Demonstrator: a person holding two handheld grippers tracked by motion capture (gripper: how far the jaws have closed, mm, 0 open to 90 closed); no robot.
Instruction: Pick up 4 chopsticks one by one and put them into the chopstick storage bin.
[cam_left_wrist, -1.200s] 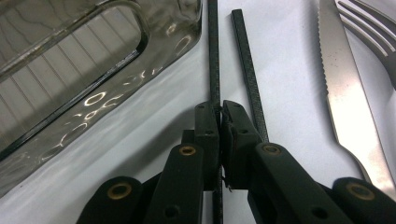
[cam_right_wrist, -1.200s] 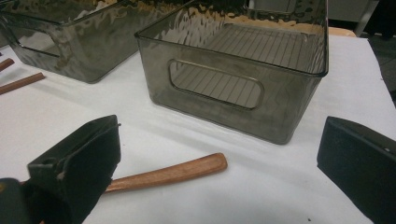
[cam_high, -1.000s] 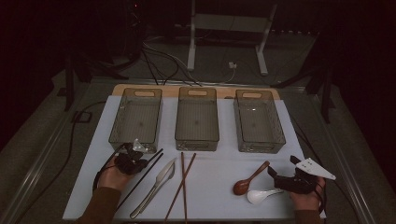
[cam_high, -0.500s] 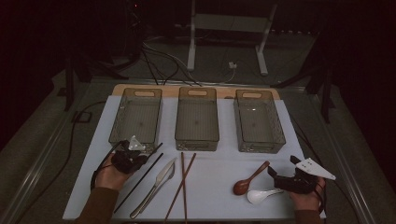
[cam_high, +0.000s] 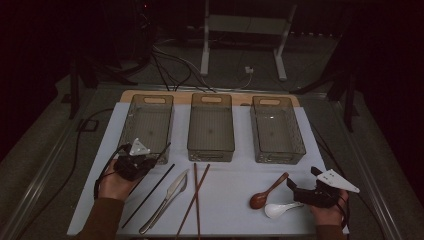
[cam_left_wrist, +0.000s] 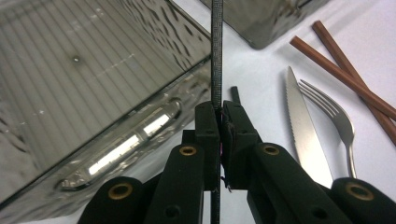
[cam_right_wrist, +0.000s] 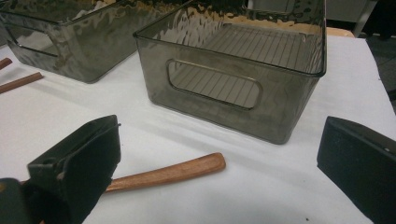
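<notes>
From the high view, your left gripper (cam_high: 134, 162) sits at the near right corner of the left bin (cam_high: 147, 125), pinching one black chopstick (cam_high: 163, 151) whose tip leans up over the bin's corner. A second black chopstick (cam_high: 148, 195) lies flat on the white mat (cam_high: 235, 200), running from near the gripper back toward your left sleeve. To its right lie a knife (cam_high: 167, 200) and a fork (cam_high: 181, 186) side by side, then a pair of brown chopsticks (cam_high: 196, 197) crossed near their far ends. The middle bin (cam_high: 211, 125) and the right bin (cam_high: 276, 127) stand in a row with the left one. Your right gripper (cam_high: 312, 192) rests near the mat's right edge, just beside a wooden spoon (cam_high: 267, 186) and a white spoon (cam_high: 280, 209).

In the left gripper view, your jaws are pressed together on the black chopstick (cam_left_wrist: 216, 60) — it runs straight up between them, past the left bin (cam_left_wrist: 93, 93). The second black chopstick's end (cam_left_wrist: 235, 93) shows just behind the jaws on the mat. The knife (cam_left_wrist: 306, 130), fork (cam_left_wrist: 334, 116) and brown chopsticks (cam_left_wrist: 345, 70) lie to the right.

In the right gripper view, your jaws stand spread wide with nothing between the pads — the wooden spoon's handle (cam_right_wrist: 173, 173) lies on the mat, passing behind the left-hand jaw. The right bin (cam_right_wrist: 243, 74) stands just beyond it.
</notes>
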